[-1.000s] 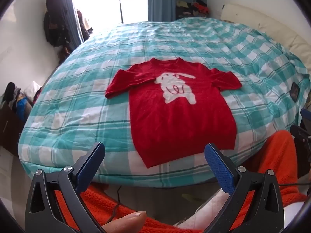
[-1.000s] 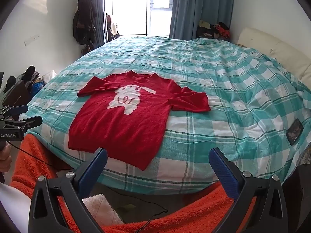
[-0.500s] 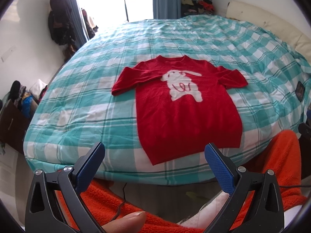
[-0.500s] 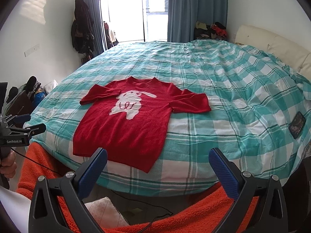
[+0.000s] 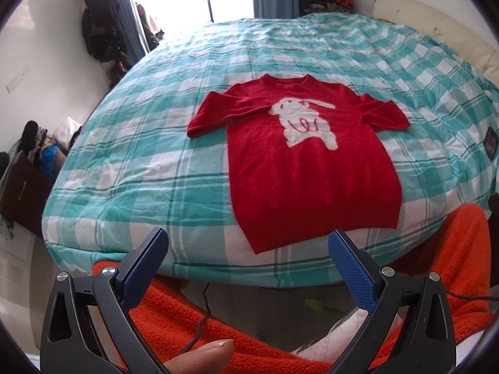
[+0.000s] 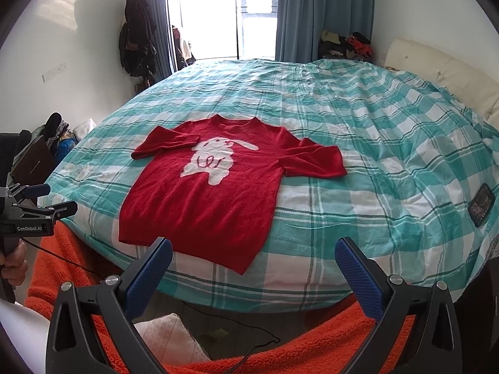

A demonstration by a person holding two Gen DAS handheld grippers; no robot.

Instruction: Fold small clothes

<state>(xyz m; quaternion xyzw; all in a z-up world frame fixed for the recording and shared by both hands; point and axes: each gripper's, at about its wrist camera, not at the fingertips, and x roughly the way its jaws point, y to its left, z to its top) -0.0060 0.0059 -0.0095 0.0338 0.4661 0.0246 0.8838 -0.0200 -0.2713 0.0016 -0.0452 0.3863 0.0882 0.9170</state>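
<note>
A small red short-sleeved sweater [image 5: 308, 168] [image 6: 205, 193] with a white rabbit on its chest lies flat, face up, near the front edge of a bed, collar pointing away. Both sleeves are spread out to the sides. My left gripper [image 5: 248, 246] is open, held off the bed's front edge just short of the sweater's hem, with nothing between its blue pads. My right gripper [image 6: 252, 258] is open too, also off the bed edge, below the hem's right corner. The left gripper [image 6: 46, 199] shows at the left edge of the right wrist view.
The bed wears a teal and white checked cover [image 5: 149, 155] [image 6: 374, 143]. A dark phone [image 6: 482, 204] [image 5: 490, 139] lies on its right side. The person's orange fleece clothing [image 5: 193, 314] [image 6: 327, 339] fills the space below the bed edge. Bags and clutter [image 5: 28, 152] stand on the floor at left.
Both grippers have risen and tilted a little, so the sweater sits lower in each view. The sweater itself has not moved, and both grippers stay open.
</note>
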